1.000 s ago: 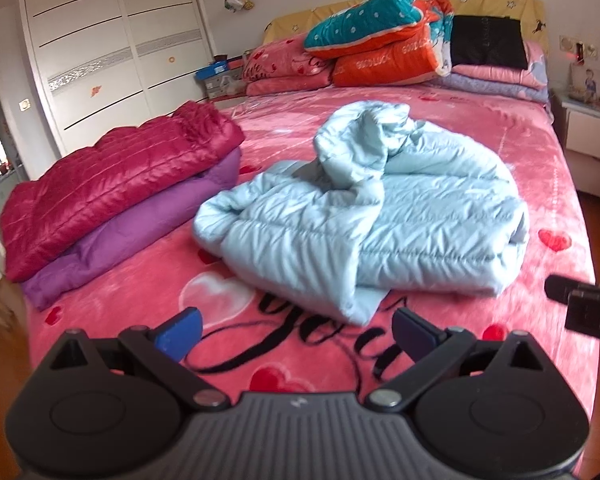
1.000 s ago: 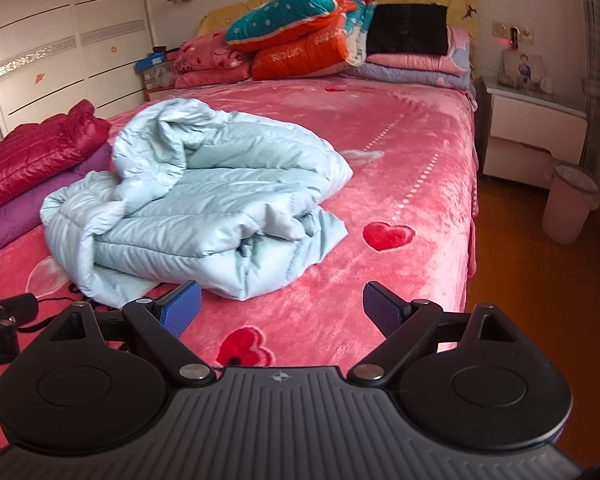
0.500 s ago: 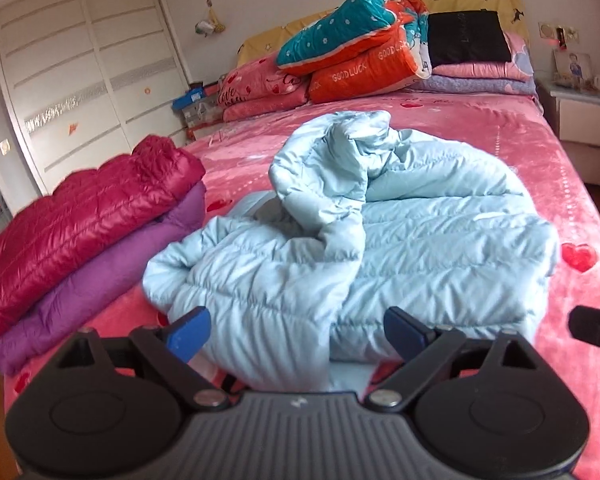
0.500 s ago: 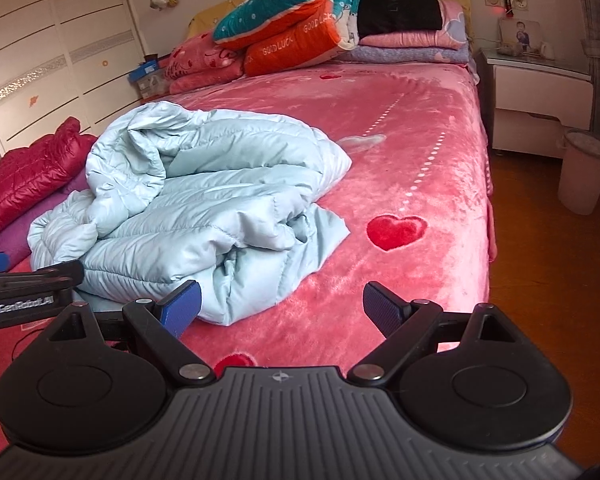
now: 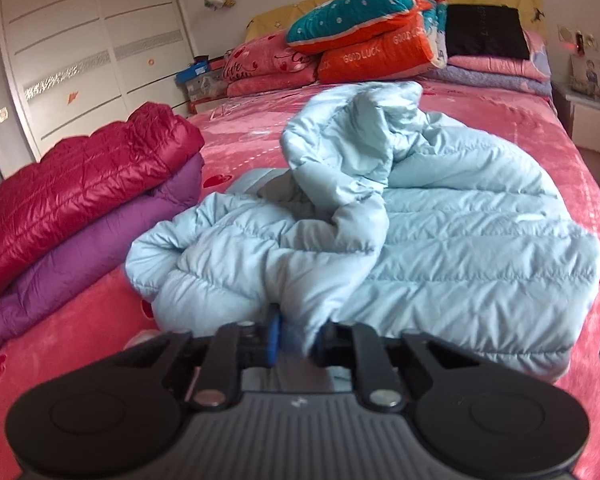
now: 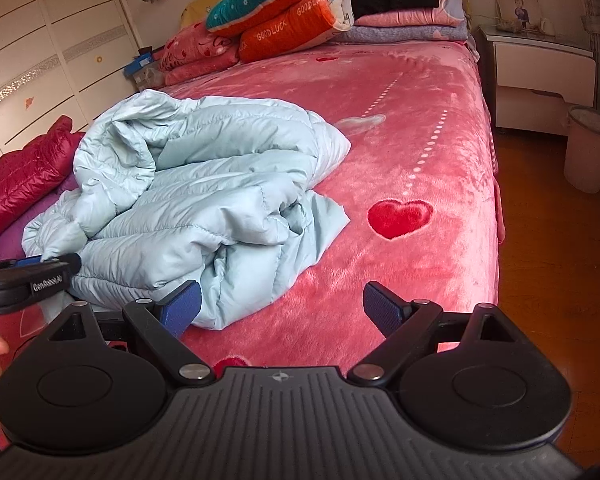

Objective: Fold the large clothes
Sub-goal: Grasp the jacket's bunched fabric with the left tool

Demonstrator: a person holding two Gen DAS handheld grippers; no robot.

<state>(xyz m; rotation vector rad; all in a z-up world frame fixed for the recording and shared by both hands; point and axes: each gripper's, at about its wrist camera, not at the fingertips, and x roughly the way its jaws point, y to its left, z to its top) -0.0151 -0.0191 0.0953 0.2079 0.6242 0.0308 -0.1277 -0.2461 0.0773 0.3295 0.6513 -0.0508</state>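
While the left gripper [image 5: 296,336] pinches the pale blue jacket [image 5: 440,248], the right gripper [image 6: 282,308] hovers, jaws open.
"GOOD LUCK" reads on the orange quilt [image 5: 380,54].

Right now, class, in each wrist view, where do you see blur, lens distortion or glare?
Left wrist view: the closed left tool and the pale blue quilted jacket edge it pinches look smeared; the white wardrobe bows at the frame edge. Right wrist view: sharper; the glossy crimson puffer jacket shows sheen; corners vignette dark.
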